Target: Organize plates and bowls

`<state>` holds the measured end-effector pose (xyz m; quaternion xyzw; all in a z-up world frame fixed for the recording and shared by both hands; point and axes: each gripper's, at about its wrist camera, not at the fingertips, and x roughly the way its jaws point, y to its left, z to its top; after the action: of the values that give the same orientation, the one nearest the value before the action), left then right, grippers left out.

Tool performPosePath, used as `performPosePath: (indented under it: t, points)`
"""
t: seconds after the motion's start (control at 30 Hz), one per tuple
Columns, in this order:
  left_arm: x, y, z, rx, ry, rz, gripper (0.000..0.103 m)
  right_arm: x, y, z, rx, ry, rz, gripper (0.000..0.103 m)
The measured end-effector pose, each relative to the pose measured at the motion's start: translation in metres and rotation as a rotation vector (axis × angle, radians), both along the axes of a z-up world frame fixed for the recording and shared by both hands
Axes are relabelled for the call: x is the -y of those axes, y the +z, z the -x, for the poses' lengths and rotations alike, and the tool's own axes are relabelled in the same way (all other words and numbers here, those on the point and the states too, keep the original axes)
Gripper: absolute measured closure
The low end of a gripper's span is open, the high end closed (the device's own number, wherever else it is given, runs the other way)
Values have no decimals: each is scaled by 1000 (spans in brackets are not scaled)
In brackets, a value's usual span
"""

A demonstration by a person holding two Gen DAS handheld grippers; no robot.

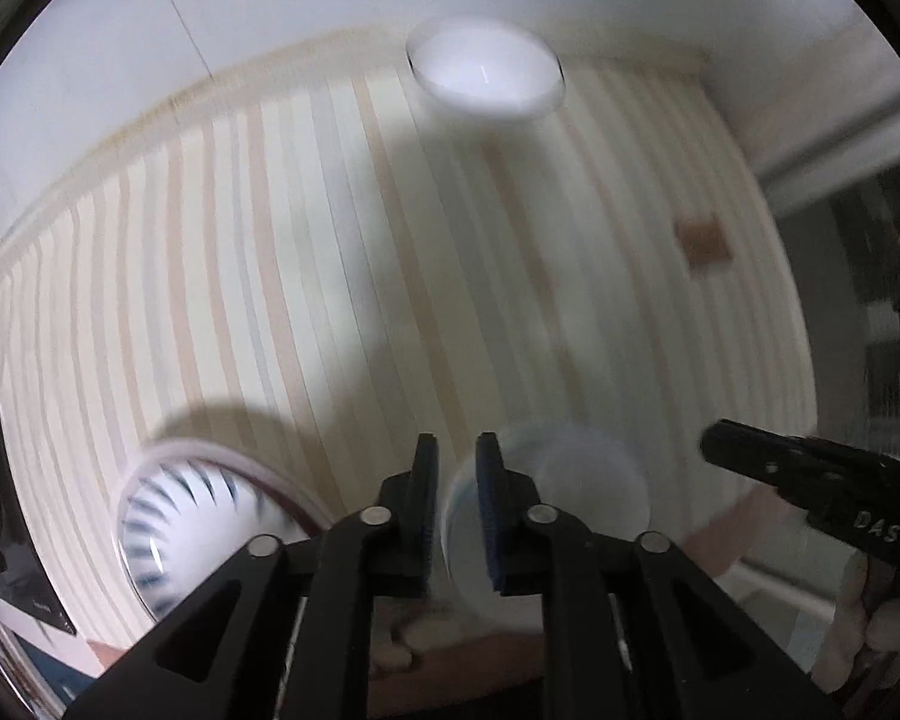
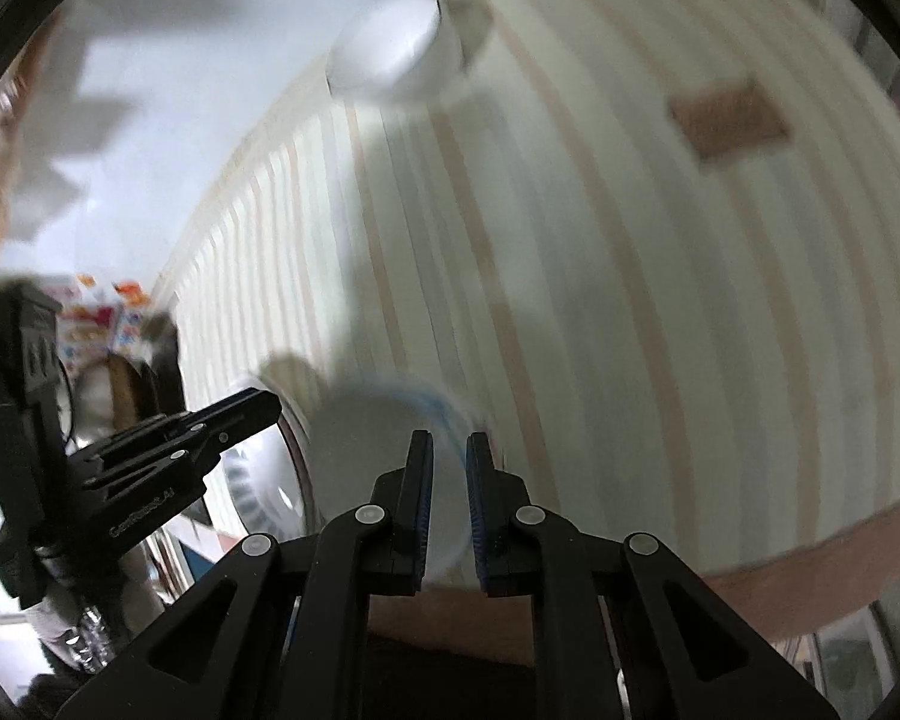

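Note:
A blue-striped white bowl point(image 1: 198, 516) sits at the near left of the striped table point(image 1: 342, 228). A pale plate with a blue rim point(image 1: 570, 492) lies right beside it. A plain white bowl point(image 1: 486, 75) stands at the far edge. My left gripper point(image 1: 457, 468) hovers above the gap between striped bowl and plate, jaws slightly apart and empty. My right gripper point(image 2: 450, 468) hovers over the blue-rimmed plate point(image 2: 378, 450), jaws slightly apart and empty. The right wrist view also shows the striped bowl point(image 2: 258, 480), the white bowl point(image 2: 390, 48) and the left gripper point(image 2: 246, 414). Both views are blurred.
A small brown square point(image 1: 703, 240) lies on the table's right part; it also shows in the right wrist view point(image 2: 729, 117). A white wall stands behind the table. Clutter and a dark object sit off the table's left edge point(image 2: 108, 372).

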<state>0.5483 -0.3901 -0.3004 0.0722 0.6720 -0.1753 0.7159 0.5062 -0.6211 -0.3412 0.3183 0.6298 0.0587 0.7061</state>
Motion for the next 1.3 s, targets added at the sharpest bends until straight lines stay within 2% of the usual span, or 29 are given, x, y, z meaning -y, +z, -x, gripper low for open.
performPosePath:
  t: [0.07, 0.1, 0.3, 0.47, 0.57, 0.67, 0.87, 1.07, 1.23, 1.3]
  points:
    - [1, 7, -31, 34, 41, 15, 82, 16, 13, -25, 53, -44, 18, 67]
    - [0, 7, -48, 49, 65, 25, 82, 23, 17, -40, 83, -61, 26, 65]
    - [9, -12, -134, 77, 161, 35, 82, 37, 16, -124, 167, -87, 81, 63]
    - [24, -45, -176, 43, 187, 26, 82, 33, -5, -187, 186, -50, 144, 63]
    - [34, -61, -187, 40, 182, -4, 82, 30, -22, -211, 164, -25, 181, 63]
    - [41, -59, -194, 105, 180, -18, 82, 30, -42, -227, 136, -10, 195, 64]
    - [46, -52, -197, 134, 180, -59, 82, 34, -65, -239, 102, -4, 169, 72]
    - [14, -49, -172, 170, 308, 33, 82, 34, -68, -241, 111, 12, 170, 72]
    - [7, -72, -182, 57, 383, 146, 83, 28, -82, -242, 106, 3, 163, 73]
    - [5, -77, -186, 41, 399, 170, 83, 26, -84, -240, 107, -1, 157, 76]
